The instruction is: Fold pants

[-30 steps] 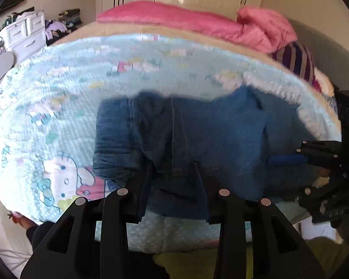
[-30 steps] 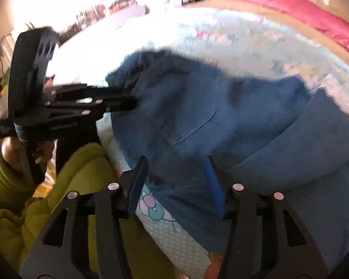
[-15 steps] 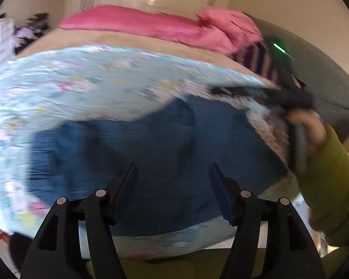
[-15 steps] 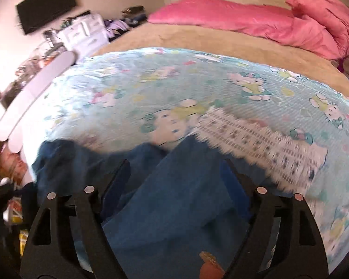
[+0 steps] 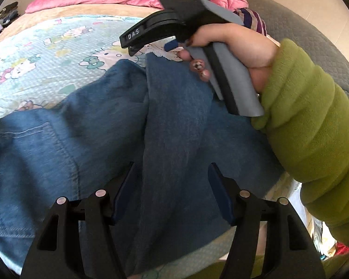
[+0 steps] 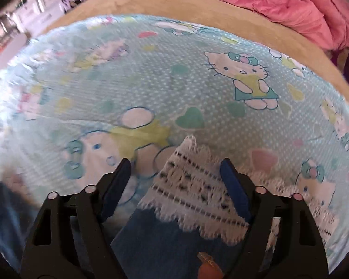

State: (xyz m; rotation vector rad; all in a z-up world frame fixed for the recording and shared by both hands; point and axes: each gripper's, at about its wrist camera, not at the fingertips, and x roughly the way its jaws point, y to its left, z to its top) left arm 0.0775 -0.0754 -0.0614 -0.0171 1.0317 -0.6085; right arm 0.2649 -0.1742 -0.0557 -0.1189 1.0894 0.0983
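Observation:
Blue denim pants (image 5: 118,139) lie on the Hello Kitty bedsheet (image 5: 46,53), one leg folded over the body. The leg ends in a white lace hem (image 6: 197,186). My left gripper (image 5: 172,193) is open and empty, hovering over the folded leg near the bed's front edge. My right gripper (image 6: 176,183) is open and empty, its fingers either side of the lace hem, just above it. It also shows in the left wrist view (image 5: 167,39), held by a hand in a green sleeve (image 5: 314,139) above the far end of the leg.
A pink duvet (image 6: 267,2) lies along the head of the bed. A striped pillow (image 5: 256,21) and a grey headboard (image 5: 314,34) are at the right. Drawers and clutter (image 6: 35,7) stand beyond the bed at the left.
My left gripper let go of the pants and opened, then swung right over the folded leg. My right gripper moved away from the waist to the lace hem at the leg's end.

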